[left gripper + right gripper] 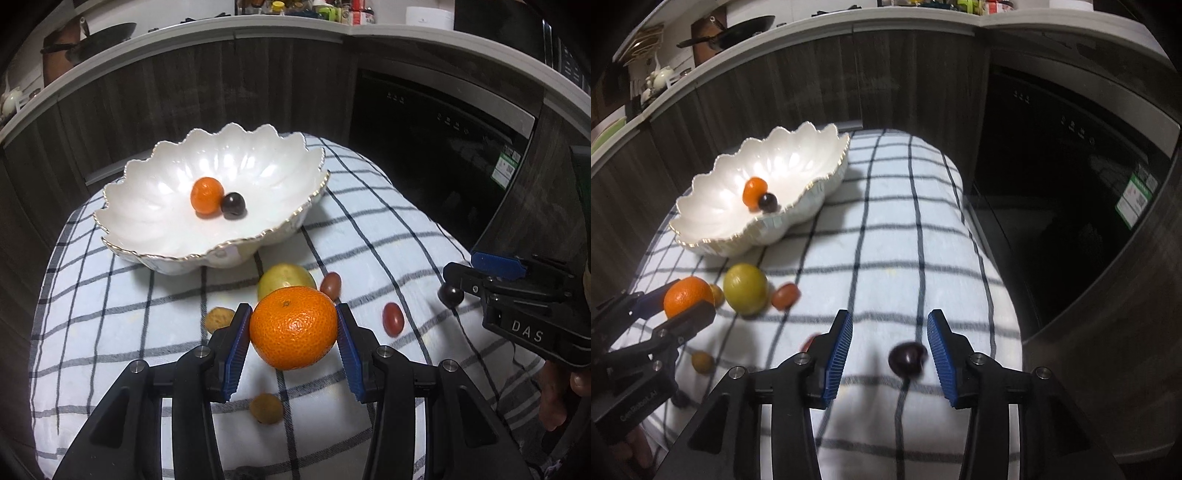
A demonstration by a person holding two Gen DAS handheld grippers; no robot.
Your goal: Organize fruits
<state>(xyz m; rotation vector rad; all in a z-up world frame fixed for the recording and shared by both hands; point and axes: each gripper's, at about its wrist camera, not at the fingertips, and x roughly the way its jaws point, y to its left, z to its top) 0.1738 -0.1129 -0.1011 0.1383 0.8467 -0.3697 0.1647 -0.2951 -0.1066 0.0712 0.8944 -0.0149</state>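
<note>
**Tangerine in our left grip, dark fruit between the right fingers**

While our left gripper (294, 328) pinched a dimpled, glossy tangerine (293, 326) between its ribbed blue pads (239, 345), we held it raised over the checked cloth (369, 229), its fingers pointing toward the bowl (155, 229). That bowl was white and shiny, with a scalloped, gold-edged rim, and it sat at the far left of the cloth; a small orange fruit (207, 195) and a round dark fruit (233, 205) lay touching inside it. Just behind the tangerine we saw a smooth yellow-green fruit (284, 278), with a reddish oval grape (330, 285) beside it and another (393, 318) further right. Two rough brown fruits lay near, one (218, 319) left of the fingers and one (266, 408) below them.

Our right gripper (890, 350) reached low over the cloth, its fingers spread wide and holding nothing. A glossy dark plum-coloured fruit (907, 359) lay on the cloth between them, close to the right pad; we could not tell whether it touched. The cloth looked soft and woven, white with dark lines.
</note>
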